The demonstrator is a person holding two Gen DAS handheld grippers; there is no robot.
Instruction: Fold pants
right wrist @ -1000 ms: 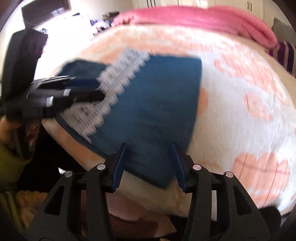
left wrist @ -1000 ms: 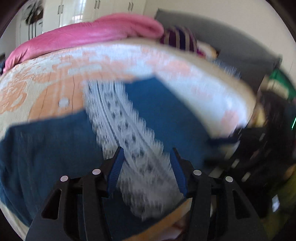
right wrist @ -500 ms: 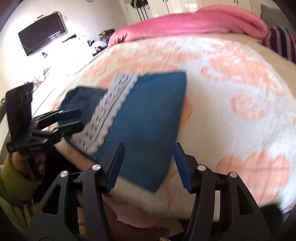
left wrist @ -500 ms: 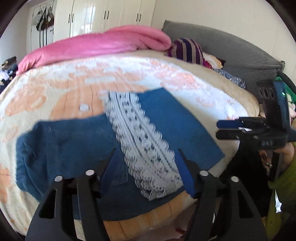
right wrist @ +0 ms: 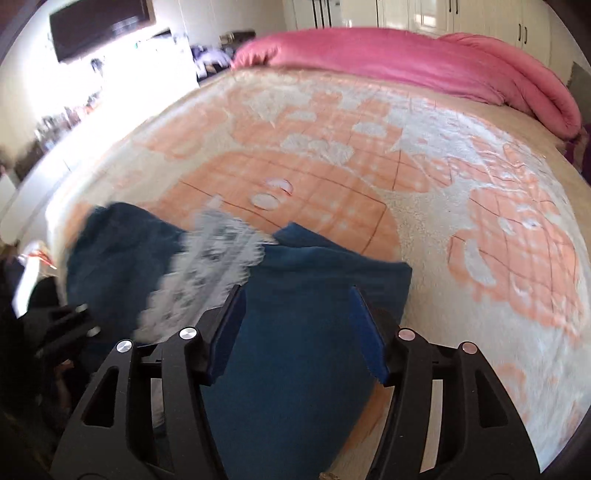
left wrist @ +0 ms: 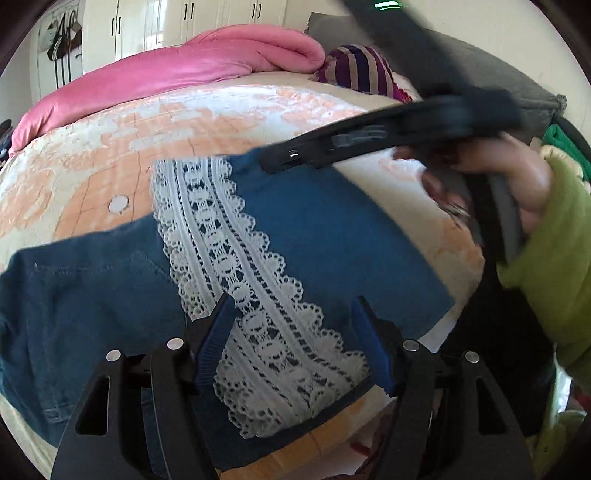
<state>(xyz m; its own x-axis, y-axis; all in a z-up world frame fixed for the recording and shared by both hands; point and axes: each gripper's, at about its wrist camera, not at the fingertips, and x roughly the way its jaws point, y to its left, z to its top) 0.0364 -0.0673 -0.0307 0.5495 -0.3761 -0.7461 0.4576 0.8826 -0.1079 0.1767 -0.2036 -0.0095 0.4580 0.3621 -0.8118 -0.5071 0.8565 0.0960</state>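
Note:
Blue pants (left wrist: 332,236) with a white lace band (left wrist: 240,266) lie folded at the near edge of the bed. My left gripper (left wrist: 291,347) is open and empty, just above the lace band. My right gripper (right wrist: 299,332) is open and empty over the plain blue end of the pants (right wrist: 295,350). In the left wrist view the right gripper (left wrist: 369,144) reaches in from the right, over the pants' far edge, side-on. The lace band (right wrist: 207,273) is blurred in the right wrist view.
The bed has a peach and white blanket (right wrist: 369,155). A pink duvet (left wrist: 184,70) and a striped pillow (left wrist: 358,70) lie at the far side, with a grey headboard cushion (left wrist: 480,62). White wardrobes (left wrist: 177,22) stand behind. The bed's front edge is just below the grippers.
Both grippers have come in closer over the pants. The right gripper has swung up over the pants' far edge in the left wrist view. Both stay open.

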